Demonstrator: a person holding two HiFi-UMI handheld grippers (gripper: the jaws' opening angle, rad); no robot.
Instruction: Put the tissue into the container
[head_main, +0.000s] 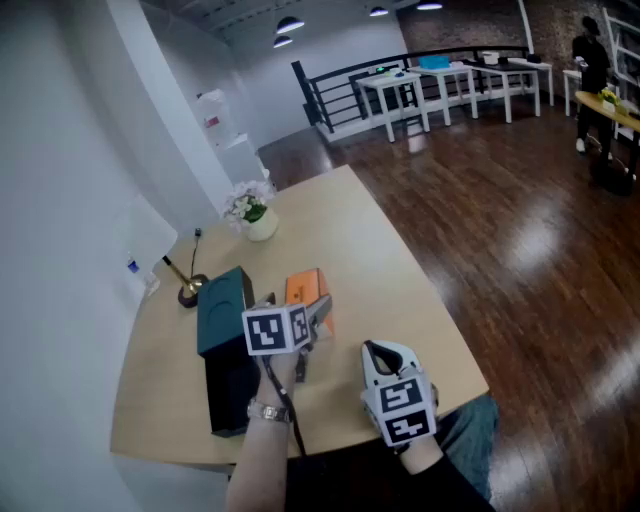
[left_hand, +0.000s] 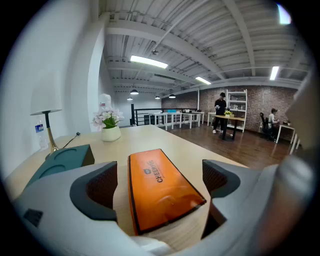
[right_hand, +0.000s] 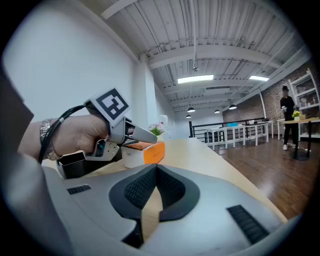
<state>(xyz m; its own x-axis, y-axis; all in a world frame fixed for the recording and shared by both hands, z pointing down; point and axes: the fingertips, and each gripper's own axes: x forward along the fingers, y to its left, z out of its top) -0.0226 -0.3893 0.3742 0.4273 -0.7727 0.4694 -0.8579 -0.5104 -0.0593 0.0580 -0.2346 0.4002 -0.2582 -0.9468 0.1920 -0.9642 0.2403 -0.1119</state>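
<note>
An orange tissue pack (head_main: 303, 288) (left_hand: 160, 187) lies flat on the beige table (head_main: 380, 270). My left gripper (head_main: 318, 308) (left_hand: 157, 185) is open, one jaw on each side of the pack's near end, and neither pad touches it. Left of the pack stands a dark teal box (head_main: 224, 306) (left_hand: 62, 162), with an open-topped black box (head_main: 232, 388) (right_hand: 75, 164) just in front of it. My right gripper (head_main: 378, 352) (right_hand: 155, 172) hovers to the right near the table's front edge, shut with nothing between its jaws. It looks across at the left gripper (right_hand: 135, 134) and the pack (right_hand: 150, 152).
A white vase of flowers (head_main: 255, 220) stands at the table's far side. A brass lamp base (head_main: 190, 291) with a cable and a small bottle (head_main: 133, 266) sit by the wall at left. Dark wood floor, white tables (head_main: 440, 85) and a person (head_main: 590, 60) lie beyond.
</note>
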